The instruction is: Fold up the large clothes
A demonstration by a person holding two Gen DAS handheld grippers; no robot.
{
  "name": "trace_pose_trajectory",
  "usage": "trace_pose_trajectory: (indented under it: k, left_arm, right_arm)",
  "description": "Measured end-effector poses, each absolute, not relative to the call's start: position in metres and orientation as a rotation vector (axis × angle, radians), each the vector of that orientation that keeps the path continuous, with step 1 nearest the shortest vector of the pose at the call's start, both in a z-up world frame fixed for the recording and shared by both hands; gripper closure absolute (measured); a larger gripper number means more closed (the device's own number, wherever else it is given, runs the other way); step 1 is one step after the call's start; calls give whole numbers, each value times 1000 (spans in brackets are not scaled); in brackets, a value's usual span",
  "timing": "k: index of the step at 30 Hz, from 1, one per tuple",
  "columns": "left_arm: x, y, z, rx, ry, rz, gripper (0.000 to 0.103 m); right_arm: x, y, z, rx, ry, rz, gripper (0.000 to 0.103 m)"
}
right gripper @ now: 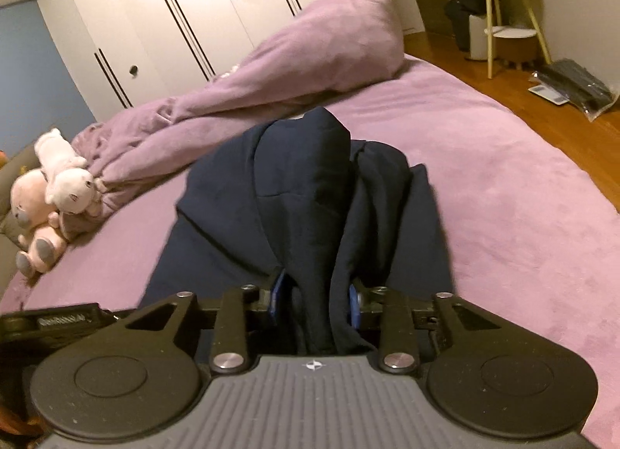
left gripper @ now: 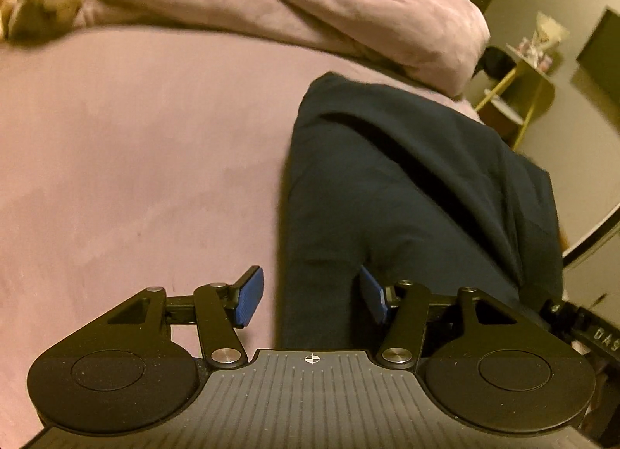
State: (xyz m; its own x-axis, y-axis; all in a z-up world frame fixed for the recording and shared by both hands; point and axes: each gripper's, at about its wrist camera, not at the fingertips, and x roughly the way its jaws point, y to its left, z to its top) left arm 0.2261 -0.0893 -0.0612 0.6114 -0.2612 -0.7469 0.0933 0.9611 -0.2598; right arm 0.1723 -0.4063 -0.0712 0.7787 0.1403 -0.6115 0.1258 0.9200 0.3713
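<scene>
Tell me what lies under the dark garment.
The garment lies on the purple bedsheet, which shows all around it. Whatever sits beneath its folds is covered.

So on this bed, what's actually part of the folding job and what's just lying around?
In the job:
- dark navy garment, bunched between the right gripper's blue pads
- left gripper, open astride the garment's edge

Lying about:
- crumpled purple blanket
- plush toys
- side table
- dark bag on the floor
- white wardrobe
</scene>
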Motion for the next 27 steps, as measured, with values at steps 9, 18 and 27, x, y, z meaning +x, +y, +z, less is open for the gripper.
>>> trace_pose_trajectory:
  k: [9,18,27]
  left_arm:
    - [222,-78,-60,-248,884,-199,44]
    - [222,-77,-59,-253,899,-202,43]
    - [243,-100,-46,-315,857,-246,21]
  right_arm:
    - [154,-393,-9,373,509,-106,53]
    - [245,-324,-26,126,489,-13,72]
    - [263,-368,-94,179,528,-249,75]
